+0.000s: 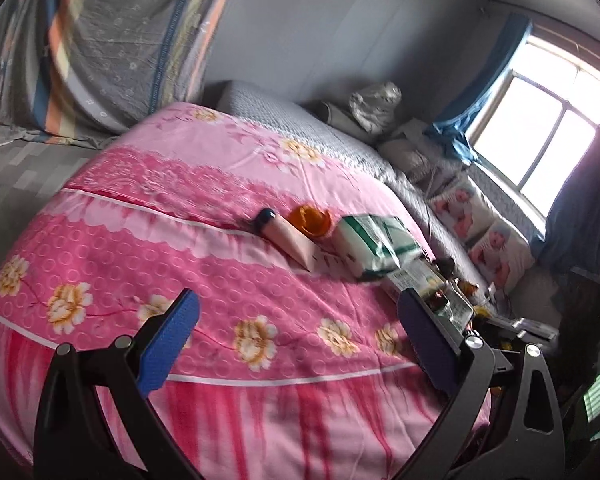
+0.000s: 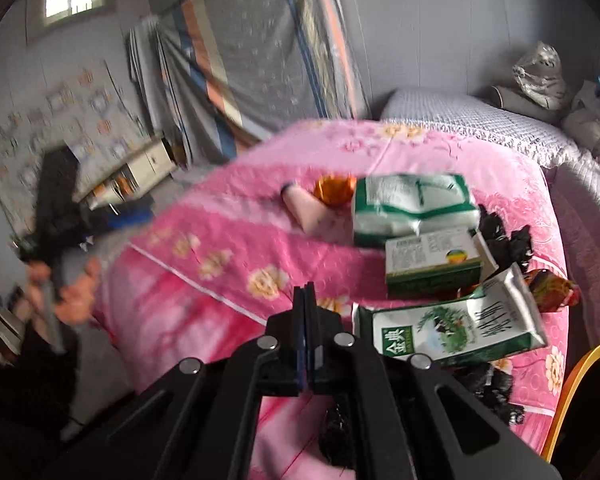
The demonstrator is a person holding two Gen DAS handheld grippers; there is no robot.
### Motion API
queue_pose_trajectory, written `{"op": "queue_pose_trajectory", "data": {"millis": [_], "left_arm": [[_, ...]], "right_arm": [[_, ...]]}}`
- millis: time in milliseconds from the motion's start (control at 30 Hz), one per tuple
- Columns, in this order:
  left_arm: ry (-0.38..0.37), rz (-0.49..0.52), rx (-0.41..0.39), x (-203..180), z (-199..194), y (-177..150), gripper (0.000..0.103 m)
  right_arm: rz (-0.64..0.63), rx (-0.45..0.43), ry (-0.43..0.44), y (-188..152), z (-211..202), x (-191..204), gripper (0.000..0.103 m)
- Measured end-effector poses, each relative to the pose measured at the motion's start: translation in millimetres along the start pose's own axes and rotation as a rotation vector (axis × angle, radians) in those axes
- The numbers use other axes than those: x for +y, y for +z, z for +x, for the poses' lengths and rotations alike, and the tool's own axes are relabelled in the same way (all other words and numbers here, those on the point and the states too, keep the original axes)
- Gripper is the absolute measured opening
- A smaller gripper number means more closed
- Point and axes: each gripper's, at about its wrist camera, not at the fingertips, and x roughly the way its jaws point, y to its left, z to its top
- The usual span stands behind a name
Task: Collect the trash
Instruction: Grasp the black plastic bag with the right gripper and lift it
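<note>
Trash lies in a cluster on the pink floral bedspread (image 1: 148,248): a pink tube with a dark cap (image 1: 288,240), an orange wrapper (image 1: 312,220), a green-and-white packet (image 1: 374,246) and a green carton (image 2: 432,264). A green-and-white pouch (image 2: 456,328) and a red wrapper (image 2: 552,288) lie nearer my right gripper. My left gripper (image 1: 300,304) hovers open above the spread, short of the tube, with nothing between its blue pads. My right gripper (image 2: 306,300) is shut left of the pouch. A strip of black plastic bag (image 2: 336,432) hangs under its pads.
More black bag (image 2: 504,236) is crumpled beside the carton. A yellow-rimmed dark object (image 2: 580,376) stands at the bed's near right edge. A grey quilt (image 1: 292,120), pillows (image 1: 484,224) and a window (image 1: 548,128) lie beyond. A hand (image 2: 76,292) is at the left.
</note>
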Motion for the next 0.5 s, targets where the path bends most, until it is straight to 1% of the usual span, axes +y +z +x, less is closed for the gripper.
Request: {"op": "queue_pose_trajectory", "data": {"millis": [67,167,233,333,400,433,467,500], "left_arm": [[-0.008,0.014,0.010,-7,3,-2,0.095],[-0.029,0.019,0.021,-15,7,-4,0.095],[-0.039,0.031,0.031,-20,10,-6,0.095],[-0.044,0.088,0.053,-34,16,-12,0.095],[-0.064,0.127,0.075,-45,22,-18,0.095],[-0.073,0.134,0.084,-48,23,-19,0.095],[-0.090,0.142,0.101,-53,28,-22,0.095],[-0.099,0.144,0.109,-55,30,-24,0.095]], "right_arm": [[-0.026,-0.009,-0.010,-1,-10,0,0.000],[-0.051,0.010,-0.052,-13,-19,-2,0.001],[-0.062,0.022,-0.097,-24,-25,-6,0.001],[-0.066,0.035,-0.155,-42,-32,-17,0.001],[-0.045,0.053,-0.152,-54,-34,-26,0.002],[-0.031,0.064,-0.153,-60,-34,-29,0.004],[-0.023,0.070,-0.159,-63,-33,-31,0.013],[-0.015,0.081,-0.172,-69,-31,-33,0.029]]}}
